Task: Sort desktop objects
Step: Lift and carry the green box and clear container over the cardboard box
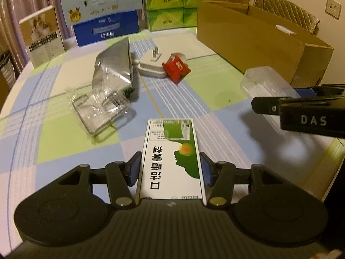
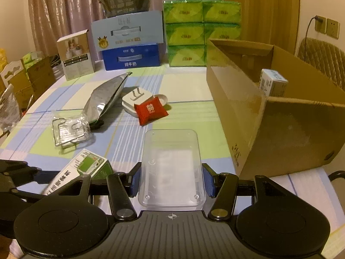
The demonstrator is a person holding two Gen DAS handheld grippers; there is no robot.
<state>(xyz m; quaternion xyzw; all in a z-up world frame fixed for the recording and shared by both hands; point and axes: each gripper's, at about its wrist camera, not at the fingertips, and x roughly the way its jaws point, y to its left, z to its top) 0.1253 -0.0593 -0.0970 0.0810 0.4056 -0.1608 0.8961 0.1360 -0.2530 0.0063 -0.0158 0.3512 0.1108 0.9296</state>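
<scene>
My left gripper is shut on a white and green medicine box, its blue pads pressed on both long sides. The same medicine box shows at the lower left of the right wrist view. My right gripper is shut on a clear plastic case; from the left wrist view that clear plastic case sits at the right, behind the right gripper's black body. On the checked tablecloth lie a silver foil pouch, a clear blister pack, a white plug adapter and a red sachet.
An open cardboard box stands at the right, with a small white carton inside it. Along the table's far edge are blue milk cartons, green tissue packs and a beige product box. A quilted chair back rises behind the cardboard box.
</scene>
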